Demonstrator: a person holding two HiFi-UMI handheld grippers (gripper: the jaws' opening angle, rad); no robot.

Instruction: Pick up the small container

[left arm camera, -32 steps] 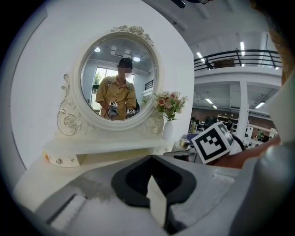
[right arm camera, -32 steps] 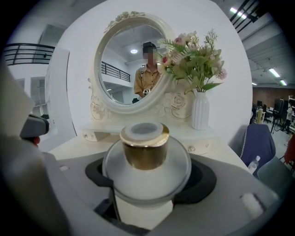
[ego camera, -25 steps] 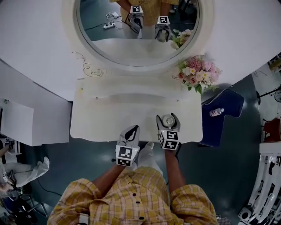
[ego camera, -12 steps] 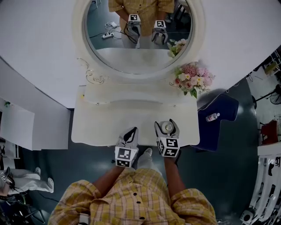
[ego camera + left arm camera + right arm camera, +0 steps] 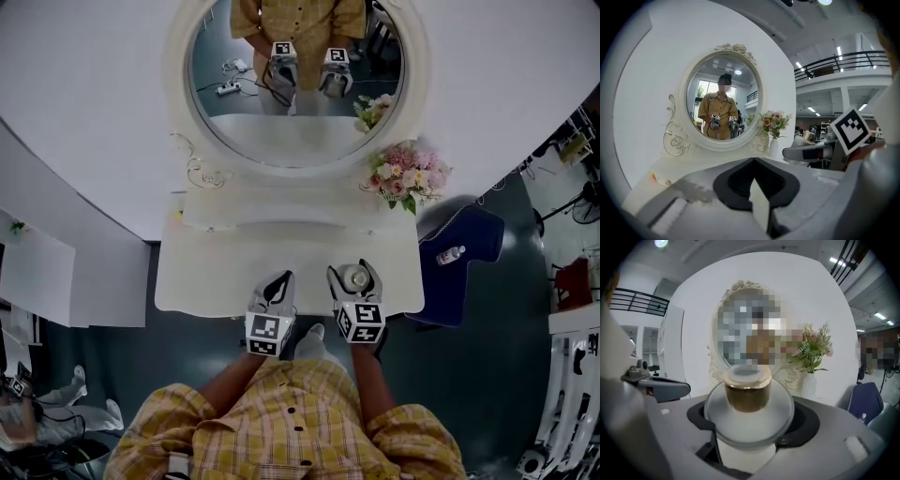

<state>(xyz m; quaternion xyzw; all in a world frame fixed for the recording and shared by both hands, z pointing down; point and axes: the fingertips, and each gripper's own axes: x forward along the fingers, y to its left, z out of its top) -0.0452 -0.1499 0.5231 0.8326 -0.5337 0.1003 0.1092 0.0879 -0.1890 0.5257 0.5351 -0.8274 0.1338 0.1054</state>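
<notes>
We are grasping the small container (image 5: 748, 397) in our right gripper (image 5: 356, 278), apparently lifting it off the bench (image 5: 216, 272); the pickup is looking done. Our left gripper (image 5: 278, 286) is hanging clenched, empty.

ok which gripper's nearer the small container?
Right. The right gripper is shut on the small container; the left gripper, shut and empty, is off to its left, not touching.

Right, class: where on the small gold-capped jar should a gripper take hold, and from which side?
Grip the jar by its round frosted body, below the gold cap, coming level from the side as the right gripper does: it sits upright, widest there.
</notes>
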